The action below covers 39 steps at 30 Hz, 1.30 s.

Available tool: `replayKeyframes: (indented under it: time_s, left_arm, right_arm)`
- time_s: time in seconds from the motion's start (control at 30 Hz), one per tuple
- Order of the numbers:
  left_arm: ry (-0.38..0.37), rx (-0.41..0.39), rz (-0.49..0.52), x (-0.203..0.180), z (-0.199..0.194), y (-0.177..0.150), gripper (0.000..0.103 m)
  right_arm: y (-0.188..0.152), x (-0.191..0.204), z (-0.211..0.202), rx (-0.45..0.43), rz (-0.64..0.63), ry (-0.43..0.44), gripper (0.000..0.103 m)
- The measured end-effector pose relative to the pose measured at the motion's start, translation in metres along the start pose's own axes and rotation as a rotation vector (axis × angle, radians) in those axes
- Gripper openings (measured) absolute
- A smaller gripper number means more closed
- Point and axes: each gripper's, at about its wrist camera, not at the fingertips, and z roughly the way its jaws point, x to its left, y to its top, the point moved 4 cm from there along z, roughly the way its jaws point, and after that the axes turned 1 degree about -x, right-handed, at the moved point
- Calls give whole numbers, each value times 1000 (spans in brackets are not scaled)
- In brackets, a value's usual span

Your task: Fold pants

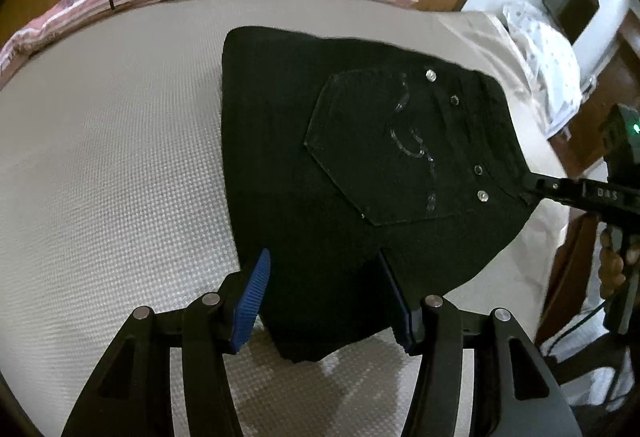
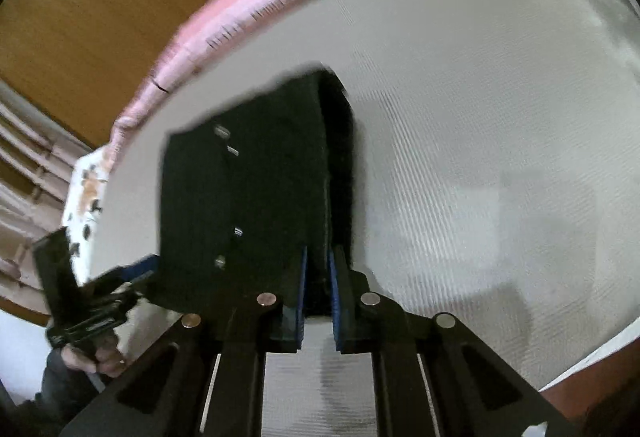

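The black pants (image 1: 360, 165) lie folded on the bed (image 1: 100, 177), and I have both tongs on their near edge — the right tongs (image 2: 316, 293) pinched nearly shut on a thick fold, the left tongs (image 1: 324, 301) half open around the corner, though I can't tell whether their pads press it. If the left side isn't truly gripping, the stacked layers could slip and splay. The right view is blurred — the fold may skew.

The right gripper (image 2: 317, 291) has its jaws clamped on the near edge of the folded black pants (image 2: 248, 197), which lie on the white bed (image 2: 480, 97).
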Motion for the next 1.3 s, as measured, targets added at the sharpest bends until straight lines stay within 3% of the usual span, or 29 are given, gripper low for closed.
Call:
replayKeyframes:
  time_s: [0.1, 0.23, 0.43, 0.7, 0.77, 0.9, 1.0, 1.3]
  left_arm:
    - [11, 3, 9, -2, 0, 1, 56]
    - [-50, -13, -56, 9, -14, 17, 56]
    - [0, -115, -89, 29, -23, 59, 56]
    - [-4, -130, -91, 32, 4, 106, 56]
    - [-16, -110, -80, 30, 15, 109, 56]
    - [50, -60, -75, 42, 41, 115, 56]
    - [40, -26, -111, 51, 56, 114, 63]
    - [30, -34, -159, 53, 55, 104, 66]
  right_arm:
    - [2, -5, 2, 11, 32, 15, 10]
    - [10, 2, -10, -2, -3, -20, 20]
    - [41, 20, -37, -143, -53, -24, 20]
    - [85, 37, -4, -139, -79, -37, 20]
    - [89, 33, 11, -112, -75, -60, 20]
    - [89, 18, 37, -68, -44, -87, 15]
    - [89, 14, 41, -64, -34, -76, 12]
    - [88, 14, 42, -62, -32, -74, 12]
